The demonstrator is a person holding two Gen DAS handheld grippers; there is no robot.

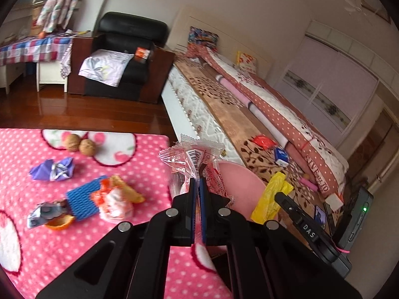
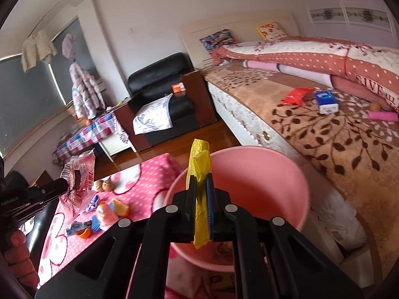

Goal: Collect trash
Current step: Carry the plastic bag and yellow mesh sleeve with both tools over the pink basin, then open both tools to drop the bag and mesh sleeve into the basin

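My left gripper [image 1: 197, 182] is shut on a clear plastic wrapper [image 1: 192, 153] with red print, held above the edge of the pink spotted blanket [image 1: 74, 244]; it also shows in the right wrist view [image 2: 79, 172]. My right gripper [image 2: 200, 179] is shut on a yellow plastic bag [image 2: 198, 162] over the rim of a pink bucket [image 2: 261, 174]. The bucket [image 1: 239, 184] and the yellow bag [image 1: 270, 196] also show in the left wrist view. More trash lies on the blanket: a purple wrapper [image 1: 53, 169], a blue foam net [image 1: 83, 198], orange peel [image 1: 58, 224] and crumpled wrappers [image 1: 113, 201].
Two walnuts [image 1: 79, 144] lie on the blanket. The bed [image 2: 336, 144] on the right holds a red packet [image 2: 296, 96], a blue tissue pack [image 2: 326, 102] and a pink tube [image 2: 384, 116]. A black armchair [image 1: 124, 54] and a checked table [image 1: 32, 47] stand across the wooden floor.
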